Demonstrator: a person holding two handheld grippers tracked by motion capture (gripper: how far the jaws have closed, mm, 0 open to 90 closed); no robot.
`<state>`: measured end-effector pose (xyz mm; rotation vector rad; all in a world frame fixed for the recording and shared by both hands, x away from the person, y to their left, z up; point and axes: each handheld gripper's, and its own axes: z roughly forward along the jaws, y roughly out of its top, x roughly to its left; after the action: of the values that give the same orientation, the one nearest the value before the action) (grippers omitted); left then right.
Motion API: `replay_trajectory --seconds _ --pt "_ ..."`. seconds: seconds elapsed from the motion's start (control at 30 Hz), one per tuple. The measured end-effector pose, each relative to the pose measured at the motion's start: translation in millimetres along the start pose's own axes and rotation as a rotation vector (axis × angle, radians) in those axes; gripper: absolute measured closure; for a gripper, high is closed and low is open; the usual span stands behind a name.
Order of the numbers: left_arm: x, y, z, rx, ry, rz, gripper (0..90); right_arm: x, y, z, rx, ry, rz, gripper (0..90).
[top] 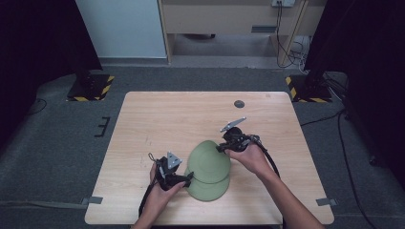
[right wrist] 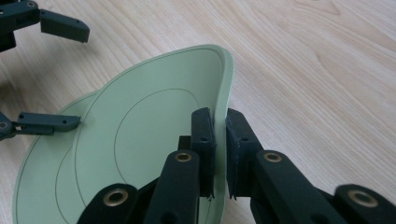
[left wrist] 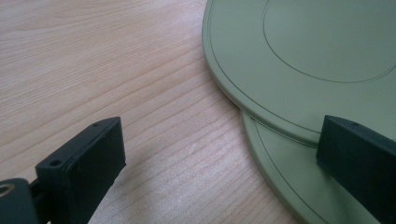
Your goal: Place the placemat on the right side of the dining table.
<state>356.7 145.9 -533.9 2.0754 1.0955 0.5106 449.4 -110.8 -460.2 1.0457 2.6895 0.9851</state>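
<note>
Green plates, 2 of them, lie overlapped on the wooden bench (top: 157, 114), between the 2 hand-held grippers. The upper plate (top: 208, 161) rests partly on the lower plate (top: 209, 189), and its far edge is tipped up off the bench.

The right hand-held gripper (right wrist: 220, 140) is clenched on the upper plate's rim: in the right gripper view 1 jaw presses the inside of the rim and the other the outside, with the plate's edge pinched thin between them. The rest of that plate (right wrist: 154, 126) spreads away ahead and to the left of those jaws, and the lower plate (right wrist: 46, 163) shows past it.

The left hand-held gripper (top: 184, 179) is released, jaws wide apart. In the left gripper view, 1 jaw hangs over bare bench (left wrist: 116, 70), and the other sits over the spot where the upper plate (left wrist: 317, 56) overlaps the lower plate (left wrist: 285, 177). Whether that jaw touches either plate I cannot tell.
</note>
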Motion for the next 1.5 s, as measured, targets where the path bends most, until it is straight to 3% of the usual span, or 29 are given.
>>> replay_trajectory --seconds 0.2,0.9,1.13,1.3,1.5 --pt "0.4 -0.6 -0.8 -0.002 0.002 -0.005 1.0 -2.6 1.5 -5.2 -0.019 -0.023 0.019 85.2" --pt "5.2 -1.8 -4.1 0.004 0.001 -0.025 1.8 -6.7 9.5 -30.0 -0.069 -0.017 0.032 85.7" --pt "11.9 -1.9 -9.3 -0.009 0.011 -0.041 1.9 -9.7 8.8 -35.9 -0.081 -0.006 0.046 85.7" --pt "20.2 -1.6 -16.4 -0.05 0.022 -0.059 2.0 -9.3 11.3 -43.8 -0.107 0.016 0.053 85.8" --pt "28.4 -3.8 -17.8 -0.045 0.041 -0.084 2.0 -7.6 16.2 -52.6 -0.129 0.035 0.051 85.8"
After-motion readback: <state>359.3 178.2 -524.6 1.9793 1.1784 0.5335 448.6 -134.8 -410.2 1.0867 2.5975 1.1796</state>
